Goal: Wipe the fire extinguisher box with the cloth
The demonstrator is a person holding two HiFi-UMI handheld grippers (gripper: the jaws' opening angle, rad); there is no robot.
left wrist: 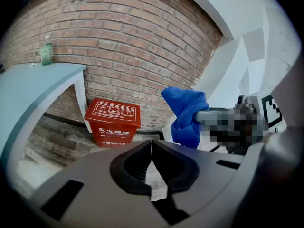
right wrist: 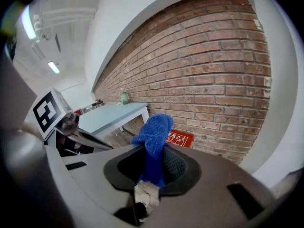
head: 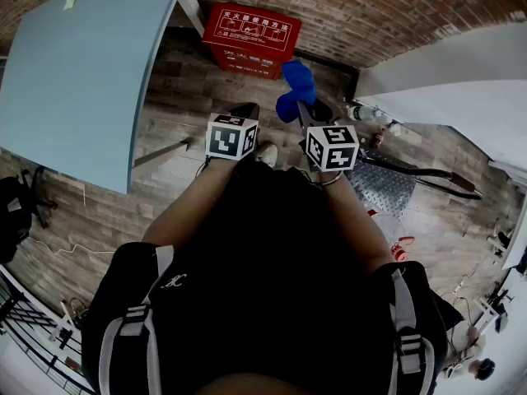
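Note:
The red fire extinguisher box (head: 249, 39) stands on the wooden floor against the brick wall, with white print on its lid. It also shows in the left gripper view as the red box (left wrist: 112, 122) and small in the right gripper view as the red box (right wrist: 179, 138). A blue cloth (head: 296, 90) hangs from my right gripper (head: 303, 109), whose jaws are shut on it; the blue cloth (right wrist: 153, 148) rises between them. My left gripper (head: 247, 110) is shut and empty, beside the cloth (left wrist: 187, 115). Both grippers hang short of the box.
A light blue table (head: 82, 64) stands at the left, close to the box, with a small green bottle (left wrist: 46, 54) on it. A white wall corner (head: 461, 81) is at the right. Bottles (head: 366, 113) and a metal tread plate (head: 383, 189) lie on the floor at the right.

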